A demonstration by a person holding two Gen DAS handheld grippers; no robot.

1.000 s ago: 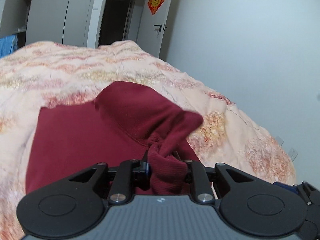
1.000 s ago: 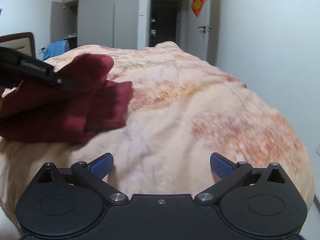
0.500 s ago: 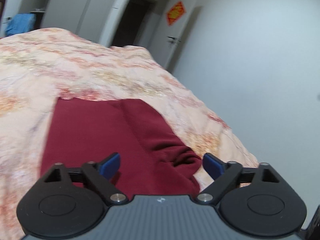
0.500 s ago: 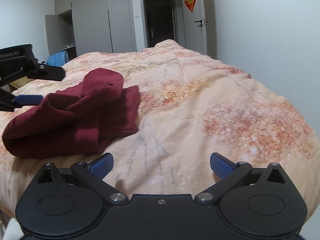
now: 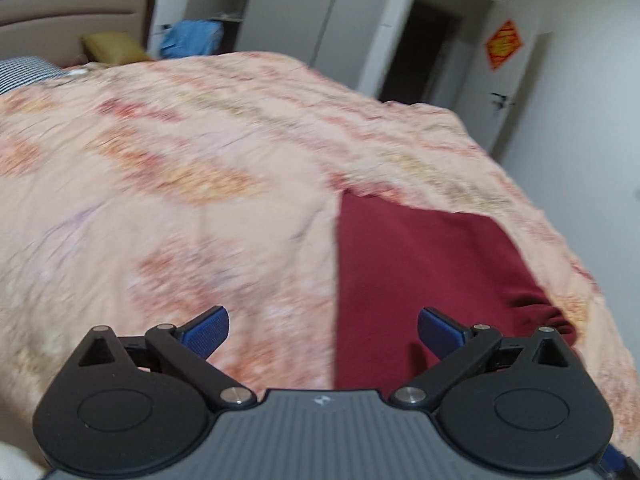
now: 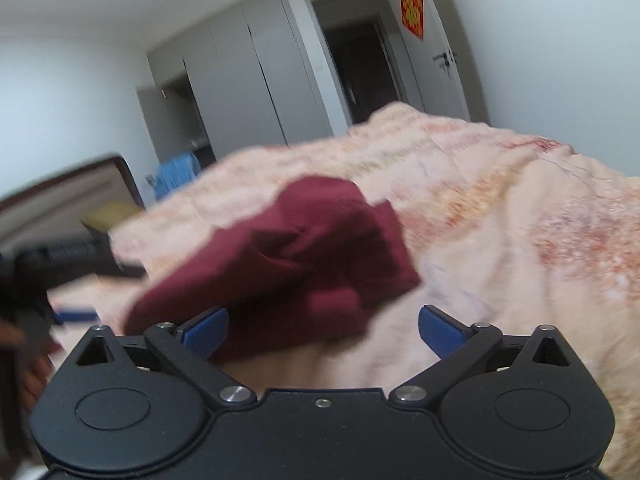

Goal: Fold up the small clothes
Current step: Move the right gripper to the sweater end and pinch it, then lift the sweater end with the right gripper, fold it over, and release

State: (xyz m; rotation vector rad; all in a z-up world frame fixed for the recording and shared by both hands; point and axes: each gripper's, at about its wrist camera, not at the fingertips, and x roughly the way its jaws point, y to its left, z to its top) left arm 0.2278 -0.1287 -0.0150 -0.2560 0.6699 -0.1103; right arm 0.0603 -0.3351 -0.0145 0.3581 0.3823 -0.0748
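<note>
1. Since half a second ago the left gripper point(image 5: 323, 332) has swung to its left: the dark red garment point(image 5: 432, 276), which then filled the space straight ahead between its fingers, now lies ahead and to its right, with only the right blue pad point(image 5: 440, 336) over the cloth and the left pad over bare quilt point(image 5: 168, 200).
2. One second ago that gripper was clamped on a bunched fold of the garment; now its fingers are spread wide and nothing is between them.
3. The headboard point(image 5: 76, 8), a yellow pillow point(image 5: 112, 48) and a blue cloth point(image 5: 192, 38) have come into the left wrist view, far ahead to the left, where earlier the door and wall filled that side.
4. The right gripper point(image 6: 323, 332) has turned toward the garment point(image 6: 288, 256): half a second ago the cloth lay well off to its left, now it sits straight ahead and slightly left, close in front of the left pad point(image 6: 204, 332).
5. The right gripper's fingers are spread as wide as before and hold nothing; the right pad is over bare quilt point(image 6: 520, 240).
6. From the right wrist the garment shows as a folded heap with a rounded hump on top, resting on the bed.
7. The left gripper point(image 6: 56, 268) appears blurred at the far left of the right wrist view, beside the garment's left end, apart from it.
8. Both views are smeared by motion.
</note>
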